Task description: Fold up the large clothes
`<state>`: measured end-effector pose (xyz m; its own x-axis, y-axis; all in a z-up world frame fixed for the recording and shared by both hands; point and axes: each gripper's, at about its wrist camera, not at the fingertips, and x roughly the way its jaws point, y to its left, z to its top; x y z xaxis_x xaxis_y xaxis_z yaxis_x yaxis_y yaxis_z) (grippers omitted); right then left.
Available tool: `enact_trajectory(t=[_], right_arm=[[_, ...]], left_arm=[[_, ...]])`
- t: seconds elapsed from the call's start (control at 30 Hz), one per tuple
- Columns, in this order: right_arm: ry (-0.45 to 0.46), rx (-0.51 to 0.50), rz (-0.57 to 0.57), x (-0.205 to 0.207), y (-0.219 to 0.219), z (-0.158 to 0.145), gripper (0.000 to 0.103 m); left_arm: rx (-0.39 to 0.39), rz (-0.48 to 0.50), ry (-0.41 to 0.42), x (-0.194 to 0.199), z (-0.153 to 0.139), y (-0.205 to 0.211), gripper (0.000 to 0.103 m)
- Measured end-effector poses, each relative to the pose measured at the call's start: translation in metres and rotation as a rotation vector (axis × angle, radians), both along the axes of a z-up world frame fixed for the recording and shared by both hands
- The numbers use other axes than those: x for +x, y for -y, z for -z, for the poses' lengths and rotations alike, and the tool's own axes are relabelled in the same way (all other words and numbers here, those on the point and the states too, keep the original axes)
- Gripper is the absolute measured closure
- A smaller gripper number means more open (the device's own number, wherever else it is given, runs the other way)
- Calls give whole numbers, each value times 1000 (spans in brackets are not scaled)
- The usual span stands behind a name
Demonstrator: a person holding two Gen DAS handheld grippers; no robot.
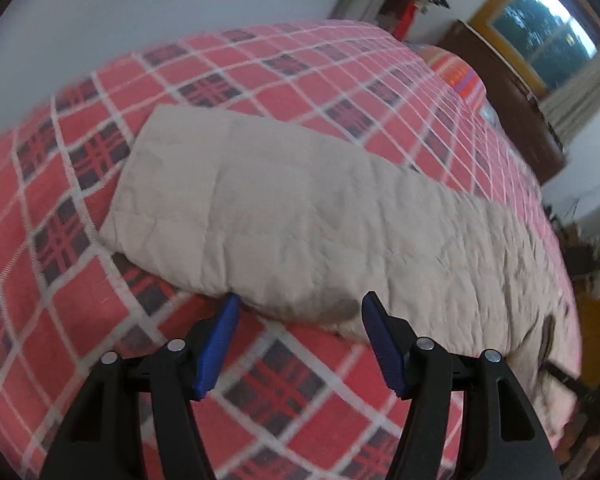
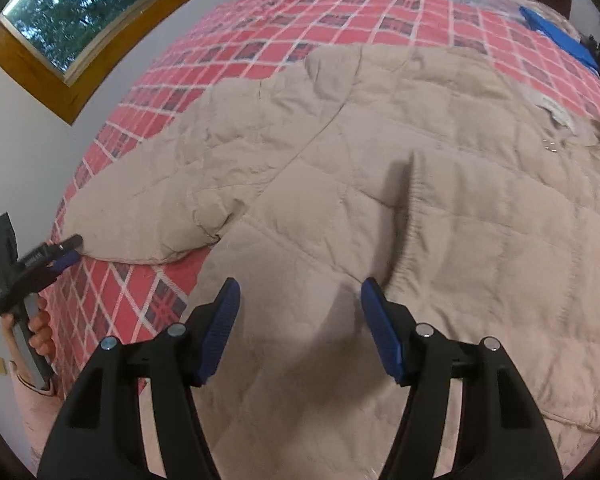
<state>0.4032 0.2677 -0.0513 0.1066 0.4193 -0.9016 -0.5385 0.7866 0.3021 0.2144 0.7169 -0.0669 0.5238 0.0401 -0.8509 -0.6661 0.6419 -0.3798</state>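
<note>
beige jacket [image 2: 380, 168] spread on the plaid bed [image 1: 80, 312]; left hand-held gripper [image 1: 298, 308] wide at its sleeve [image 1: 240, 208], right hand-held gripper [image 2: 300, 292] wide over its body. puffy fabric may slip a shallow pinch.

Left black two-finger gripper with blue ribbed pads [image 1: 298, 300] has its jaws spread wide, nothing between them; both pads [image 1: 220, 344] tilt outward in a V, tips pointing forward and slightly down. Same gripper shows at the left edge of the right wrist view [image 2: 66, 250], low and angled toward centre, gripped around the handle by a bare hand [image 2: 36, 328] with a pale pink sleeve cuff below it. Right black two-finger gripper with blue ribbed pads [image 2: 300, 288] also gapes wide, empty, pads [image 2: 380, 332] splayed, pointing forward and down
</note>
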Motion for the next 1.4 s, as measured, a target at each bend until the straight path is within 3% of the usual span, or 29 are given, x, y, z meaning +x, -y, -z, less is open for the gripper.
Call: enact_trajectory(t=[0.3,0.5,0.63,0.87,0.97,1.0,1.03,1.2,1.4], right_arm=[[-22,3,1,4,1,20,40],[-33,12,2,4,4,20,40],[-28,6,8,3,4,19,40],[-10,-5,-8,0,1,20,40],[-8,-4,-10,0,1,21,40],[-8,-3,-11,0,1,21,40],[-7,-3,-11,0,1,21,40],[1,-4,-14,-3,1,17,40],[4,-2,-8,-7,9,2,41]], left_arm=[[-138,-57,108,-18,3,-16,39],[-88,-133,119,-61,-5,-22,33],[-98,-178,102,-56,5,-45,33],[-45,-229,121,-36,6,-66,37],[25,-244,89,-33,3,-67,71],[21,-231,103,-32,3,-68,89],[6,-225,118,-32,3,-68,95],[94,-204,158,-33,-19,-52,98],[232,-72,228,-13,-67,0,98]])
